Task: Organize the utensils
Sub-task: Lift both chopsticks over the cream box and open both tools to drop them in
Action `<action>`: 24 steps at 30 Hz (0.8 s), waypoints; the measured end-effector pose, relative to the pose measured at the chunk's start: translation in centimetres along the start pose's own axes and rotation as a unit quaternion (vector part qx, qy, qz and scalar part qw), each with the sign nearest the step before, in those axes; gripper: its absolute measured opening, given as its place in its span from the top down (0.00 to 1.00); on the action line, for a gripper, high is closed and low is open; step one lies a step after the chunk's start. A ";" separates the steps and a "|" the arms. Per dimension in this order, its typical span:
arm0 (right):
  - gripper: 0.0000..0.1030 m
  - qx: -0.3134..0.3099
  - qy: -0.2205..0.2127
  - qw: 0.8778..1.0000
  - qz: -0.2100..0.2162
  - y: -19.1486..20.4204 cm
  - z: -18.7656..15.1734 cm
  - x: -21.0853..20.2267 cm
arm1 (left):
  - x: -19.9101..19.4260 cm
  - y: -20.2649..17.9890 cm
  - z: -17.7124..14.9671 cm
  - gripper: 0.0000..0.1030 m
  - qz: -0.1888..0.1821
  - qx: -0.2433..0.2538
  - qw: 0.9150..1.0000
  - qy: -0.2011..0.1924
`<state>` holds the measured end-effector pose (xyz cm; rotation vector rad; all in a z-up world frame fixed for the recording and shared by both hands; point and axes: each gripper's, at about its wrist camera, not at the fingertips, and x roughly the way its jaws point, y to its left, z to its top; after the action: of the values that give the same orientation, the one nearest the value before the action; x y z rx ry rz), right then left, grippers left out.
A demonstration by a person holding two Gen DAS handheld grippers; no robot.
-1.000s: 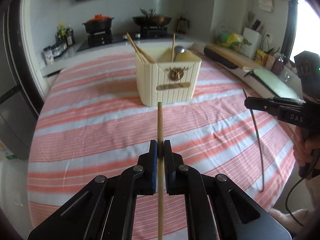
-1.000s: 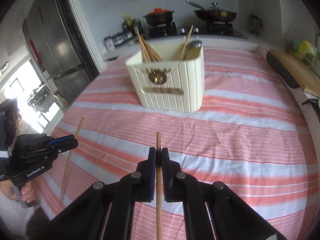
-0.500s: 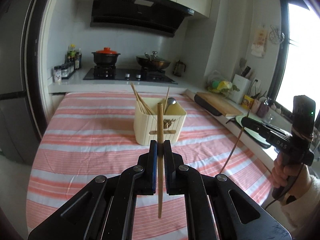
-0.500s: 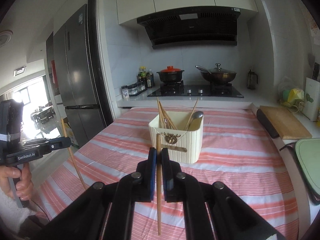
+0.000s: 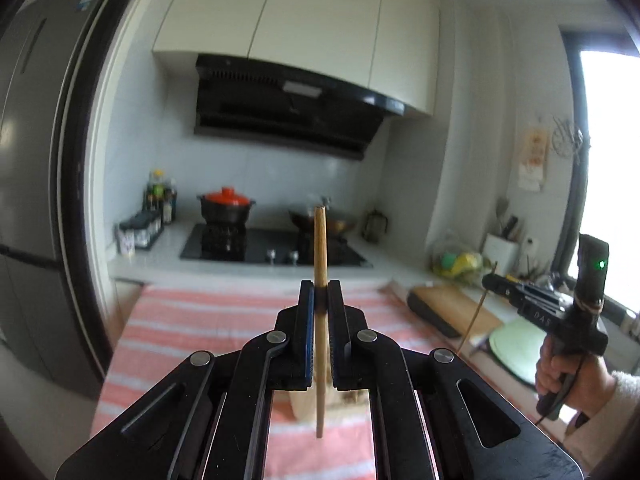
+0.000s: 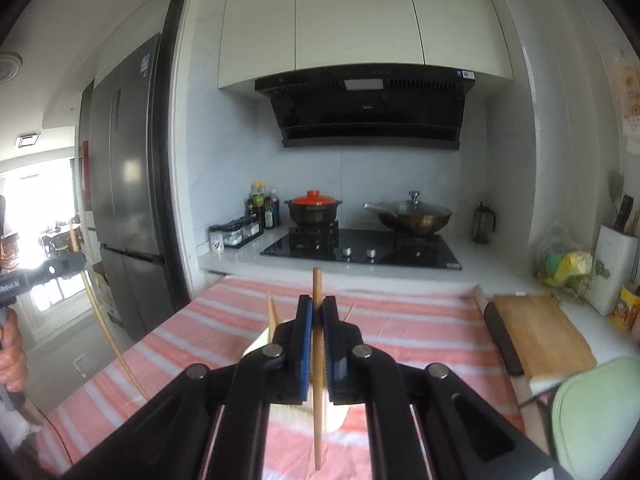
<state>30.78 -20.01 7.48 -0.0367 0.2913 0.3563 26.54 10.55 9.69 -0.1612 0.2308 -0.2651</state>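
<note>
The left gripper (image 5: 319, 308) is clenched on a slender round wooden chopstick (image 5: 320, 264), held upright between the blue pads. The chopstick's upper end rises above the jaws; its lower end hangs free above the red-and-white striped tablecloth of the table (image 5: 192, 320). The right gripper (image 6: 315, 320) is likewise clenched on a second wooden chopstick (image 6: 317, 288), also close to vertical, with its lower end hanging clear of the cloth.

Handling judgement: each chopstick is light, stiff and smooth, so it can pivot or slide between the pads if it strikes anything. The present hold near mid-length is suitable. Lower each chopstick end-first, without side load.

The cream ribbed rectangular utensil holder (image 6: 260, 344) stands on the table directly behind and below the right gripper. Only its left rim and the tips of chopsticks already inside are visible past the jaws. In the left wrist view the holder (image 5: 302, 404) appears only as a pale patch between the gripper linkages.

View differences: the left wrist view shows the right gripper from the side, with its chopstick slanting down towards the table's right edge. The right wrist view shows the left gripper at the left edge, its chopstick bowed by the lens. The pale wooden cutting board (image 6: 540, 332) beyond the table's right edge is sharper in the right wrist view. The black hob (image 6: 360, 248) lies beyond the table's far edge.
</note>
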 end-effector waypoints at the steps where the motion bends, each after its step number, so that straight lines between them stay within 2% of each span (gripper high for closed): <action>1: 0.95 -0.002 -0.007 1.000 -0.003 -0.2 0.9 0.7 | 1.0 0.0 0.9 0.96 0.005 0.001 1.000 -0.006; 4: 0.95 -0.007 -0.036 0.999 -0.008 -0.6 3.2 2.7 | 4.8 -0.2 2.7 0.96 0.013 -0.006 1.000 -0.016; 7: 0.95 -0.002 -0.057 0.998 -0.008 -0.7 4.7 5.0 | 8.5 -0.5 2.9 0.96 0.018 -0.009 1.000 -0.015; 9: 0.95 0.002 -0.056 0.998 -0.007 -0.5 5.0 6.9 | 11.2 -0.8 2.5 0.96 0.021 -0.010 1.000 0.000; 12: 0.95 0.003 -0.036 0.999 -0.002 -0.4 4.4 10.1 | 15.4 -1.1 1.0 0.96 0.018 -0.014 0.999 0.044; 15: 0.95 0.006 0.015 1.000 0.005 -0.7 2.9 13.9 | 19.6 -1.3 -1.4 0.96 0.008 -0.017 0.994 0.106; 17: 0.95 0.019 0.077 0.997 0.024 -1.1 1.3 17.0 | 21.9 -1.2 -3.1 0.96 0.006 -0.018 0.989 0.148; 20: 0.95 0.024 0.150 0.988 0.026 -1.5 -0.9 20.4 | 25.0 -1.0 -5.8 0.96 0.006 -0.025 0.978 0.205; 24: 0.95 0.034 0.196 0.980 0.028 -1.9 -3.1 23.3 | 26.9 -0.9 -8.4 0.95 0.006 -0.032 0.969 0.247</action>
<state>51.44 -14.18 -2.17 -0.0317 0.6957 0.3933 49.51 1.18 -3.65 -0.1554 0.7356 -0.2826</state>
